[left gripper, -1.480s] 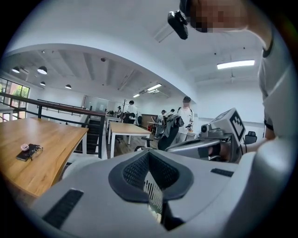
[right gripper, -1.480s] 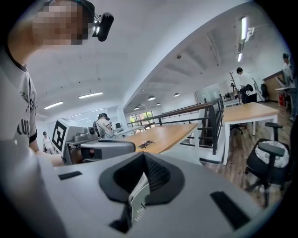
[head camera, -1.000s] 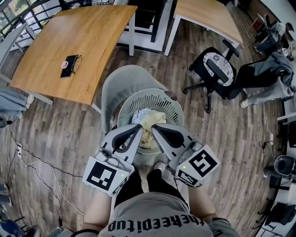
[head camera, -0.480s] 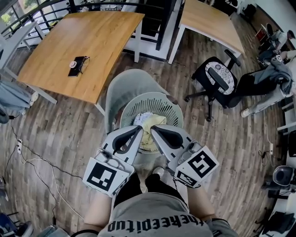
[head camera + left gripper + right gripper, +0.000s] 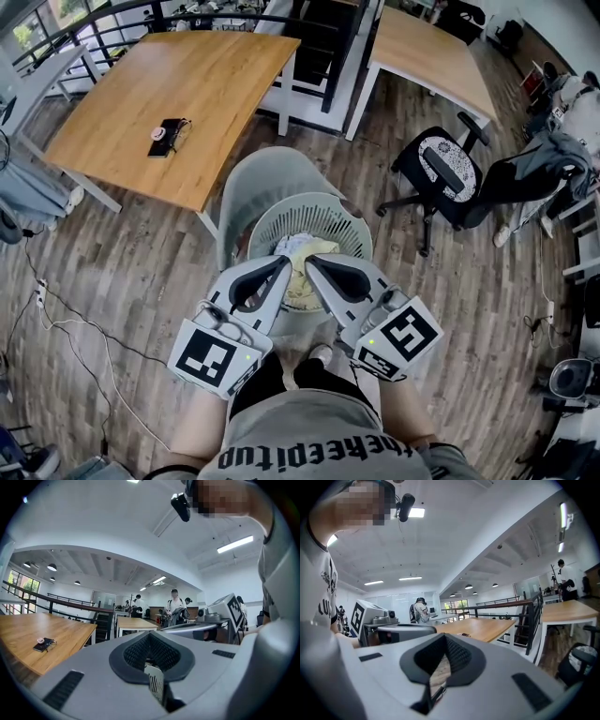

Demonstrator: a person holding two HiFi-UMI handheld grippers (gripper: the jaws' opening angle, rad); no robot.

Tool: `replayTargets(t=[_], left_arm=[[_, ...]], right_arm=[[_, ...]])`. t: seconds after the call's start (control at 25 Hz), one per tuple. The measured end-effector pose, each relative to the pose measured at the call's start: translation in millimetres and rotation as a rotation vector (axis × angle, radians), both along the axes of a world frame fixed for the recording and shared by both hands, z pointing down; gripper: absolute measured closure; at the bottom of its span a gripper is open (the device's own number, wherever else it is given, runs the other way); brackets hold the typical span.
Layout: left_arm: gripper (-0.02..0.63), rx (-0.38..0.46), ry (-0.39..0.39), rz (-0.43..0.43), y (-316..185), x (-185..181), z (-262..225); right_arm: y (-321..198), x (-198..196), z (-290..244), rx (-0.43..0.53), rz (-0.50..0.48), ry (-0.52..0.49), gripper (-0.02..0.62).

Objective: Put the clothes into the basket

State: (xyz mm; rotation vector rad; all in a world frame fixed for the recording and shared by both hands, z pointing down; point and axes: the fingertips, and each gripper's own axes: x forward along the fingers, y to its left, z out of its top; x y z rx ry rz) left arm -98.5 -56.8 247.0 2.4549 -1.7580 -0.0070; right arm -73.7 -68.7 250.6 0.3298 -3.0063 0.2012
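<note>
A pale grey slatted laundry basket point(image 5: 269, 217) stands on the floor right in front of the person. White and yellow clothes point(image 5: 308, 252) lie crumpled inside it. My left gripper point(image 5: 283, 261) and right gripper point(image 5: 310, 261) hover side by side over the basket's near rim, tips almost touching each other. Both are shut with nothing between the jaws. In the left gripper view the left gripper point(image 5: 150, 635) points level across the room. The right gripper point(image 5: 444, 637) does the same in its own view, and neither of these views shows the clothes.
A grey chair point(image 5: 267, 169) stands just behind the basket. Beyond it is a wooden table point(image 5: 187, 84) with a small dark object point(image 5: 167, 136), and a second table point(image 5: 431, 47) stands at the back right. A black office chair point(image 5: 442, 167) is to the right. Cables point(image 5: 66, 323) trail on the floor at left.
Both grippers stay shut and side by side. In the head view the tables, chair and basket have slid slightly down and right, so the grippers cover more of the basket's near side.
</note>
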Motion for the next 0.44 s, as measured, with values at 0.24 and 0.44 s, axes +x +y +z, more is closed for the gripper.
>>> replayTargets(t=[0.24,0.44], left_arm=[[0.592,0.014,0.002,0.009,1.5,2.0,-5.8],[0.592,0.021,0.001,0.022,2.8,6.7,-9.2]], right_arm=[[3.5,1.2,-4.8,0.015,0.002,-0.002,0.586],[4.7,3.4,-7.6,0.023,0.008,-0.002,0.586]])
